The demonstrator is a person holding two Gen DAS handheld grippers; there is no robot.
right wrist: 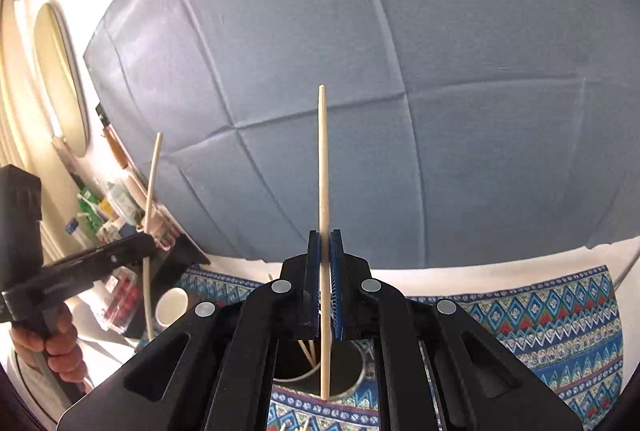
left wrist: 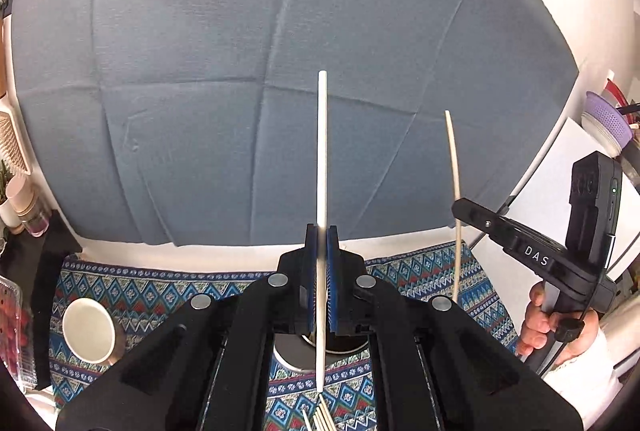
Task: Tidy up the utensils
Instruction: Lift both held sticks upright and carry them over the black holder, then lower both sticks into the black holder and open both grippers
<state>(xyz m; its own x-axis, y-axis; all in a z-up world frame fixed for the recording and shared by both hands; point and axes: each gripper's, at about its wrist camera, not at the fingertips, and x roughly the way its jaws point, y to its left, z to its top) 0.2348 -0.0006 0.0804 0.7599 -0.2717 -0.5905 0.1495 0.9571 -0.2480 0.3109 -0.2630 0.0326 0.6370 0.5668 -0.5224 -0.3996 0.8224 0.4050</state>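
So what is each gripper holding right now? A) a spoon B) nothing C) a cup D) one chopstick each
D: the left gripper is shut on a pale chopstick, and the right gripper is shut on a wooden chopstick.

Grey-blue backdrop cloth (left wrist: 200,51), patterned mat (right wrist: 560,311)

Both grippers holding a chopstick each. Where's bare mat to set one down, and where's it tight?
Free: the patterned mat right of the dark holder, up to the blue backdrop. Also a strip between holder and white cup. Crowded: the left edge by cup, berry box and bottles; loose chopsticks lie just before the holder.
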